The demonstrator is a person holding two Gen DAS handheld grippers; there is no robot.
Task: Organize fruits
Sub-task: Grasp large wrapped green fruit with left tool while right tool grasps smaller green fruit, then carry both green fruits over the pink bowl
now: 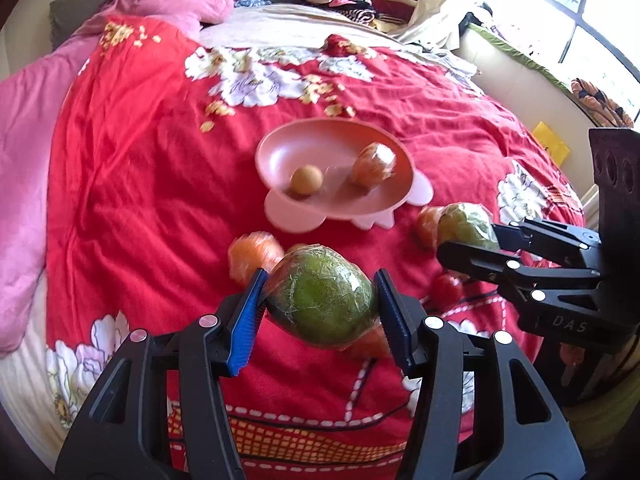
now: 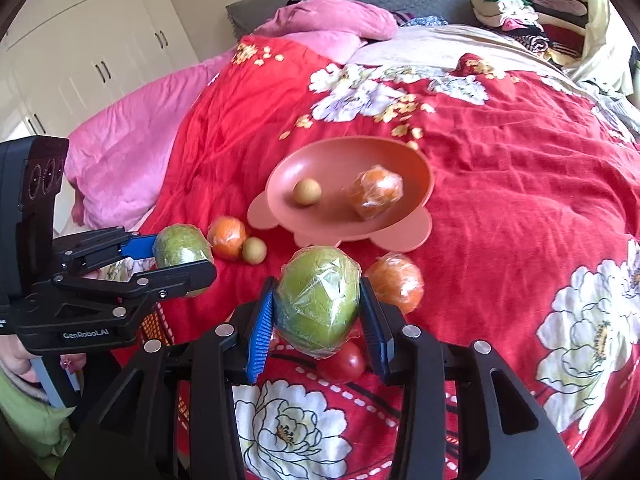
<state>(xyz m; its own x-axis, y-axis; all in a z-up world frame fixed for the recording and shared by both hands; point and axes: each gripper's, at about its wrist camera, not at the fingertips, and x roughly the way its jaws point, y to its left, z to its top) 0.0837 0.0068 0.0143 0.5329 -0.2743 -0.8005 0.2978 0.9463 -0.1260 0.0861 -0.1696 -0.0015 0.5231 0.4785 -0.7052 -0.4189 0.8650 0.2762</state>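
left gripper [image 1: 320, 312]: blue-padded fingers [image 1: 244, 320] spread about as wide as one fruit and pressed against both flanks of a plastic-wrapped green fruit [image 1: 322, 298], which sits between the pads near their tips. seen from the right wrist view, the same gripper [image 2: 176, 256] reaches in level from the left edge, its body held in a partly visible hand [image 2: 16, 356].

right gripper [image 2: 316, 312]: blue pads [image 2: 260, 328] likewise spread and pinching a second wrapped green fruit [image 2: 318, 300] on both sides. from the left wrist view it [image 1: 476, 240] enters from the right, nearly level, fingers pointing leftward around that fruit [image 1: 466, 226]. whether either fruit rests on the bedspread or is lifted, cannot tell.

pink bowl [image 2: 416, 168]: on the red floral bedspread [image 2: 520, 184], just beyond both grippers; holds a wrapped orange [image 2: 376, 192] and a small tan round fruit [image 2: 307, 192], apart from each other.

loose fruit on the bedspread: wrapped orange [image 2: 228, 237] touching a small tan fruit [image 2: 254, 250], just beside the left gripper's fruit; wrapped orange [image 2: 398, 282] beside the right gripper's fruit; red tomato [image 2: 342, 364] below that fruit, between the right fingers.

background: pink quilt [image 2: 132, 152], white wardrobe [image 2: 84, 52], folded clothes pile [image 2: 524, 12].
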